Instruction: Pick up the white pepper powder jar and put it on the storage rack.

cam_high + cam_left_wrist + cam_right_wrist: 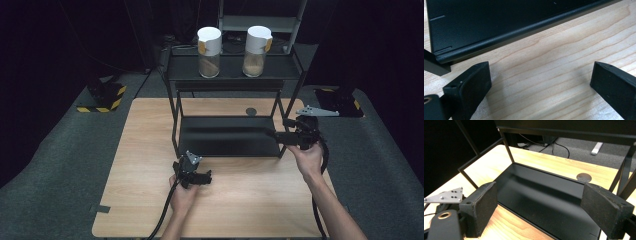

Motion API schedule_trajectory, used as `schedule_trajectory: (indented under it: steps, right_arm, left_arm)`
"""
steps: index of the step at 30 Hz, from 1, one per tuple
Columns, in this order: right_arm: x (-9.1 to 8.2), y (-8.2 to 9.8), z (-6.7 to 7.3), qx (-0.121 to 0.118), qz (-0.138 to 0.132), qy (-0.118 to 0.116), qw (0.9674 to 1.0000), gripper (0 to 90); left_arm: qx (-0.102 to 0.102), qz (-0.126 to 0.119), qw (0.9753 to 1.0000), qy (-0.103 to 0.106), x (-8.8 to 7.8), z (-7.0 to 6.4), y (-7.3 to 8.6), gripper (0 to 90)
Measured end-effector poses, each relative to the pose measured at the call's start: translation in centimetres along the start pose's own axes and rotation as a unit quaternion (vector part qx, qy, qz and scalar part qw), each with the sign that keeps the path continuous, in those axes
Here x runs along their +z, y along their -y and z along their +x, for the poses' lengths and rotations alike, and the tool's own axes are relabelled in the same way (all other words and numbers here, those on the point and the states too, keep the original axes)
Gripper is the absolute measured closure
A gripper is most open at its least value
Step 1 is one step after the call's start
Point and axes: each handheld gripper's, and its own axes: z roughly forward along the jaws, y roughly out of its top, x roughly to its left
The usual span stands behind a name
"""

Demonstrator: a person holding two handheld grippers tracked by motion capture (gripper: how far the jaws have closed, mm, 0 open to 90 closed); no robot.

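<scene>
Now both tools agape, holding nothing; R tool [280, 135] at black rack [176, 120], L tool [205, 177] nr front edge.

Light falls from above onto my wooden table [150, 200], which looks bright, while the room around it sinks into near black. The black shelf rack [227, 136] swallows detail; its lower tray shows a soft sheen. Soft shadows lie beside my jaws. The high view is slightly grainy; close up, my jaws blur at the edges.
</scene>
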Motion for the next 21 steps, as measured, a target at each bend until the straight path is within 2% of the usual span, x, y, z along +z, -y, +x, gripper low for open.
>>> schedule_trajectory:
  steps: [21]
  right_arm:
    - [1.2, 2.5, -0.1, 0.003, 0.01, 0.002, 0.9999, 13.3]
  left_arm:
    - [0.0, 0.0, 1.0, -0.001, 0.0, 0.0, 0.0, 3.4]
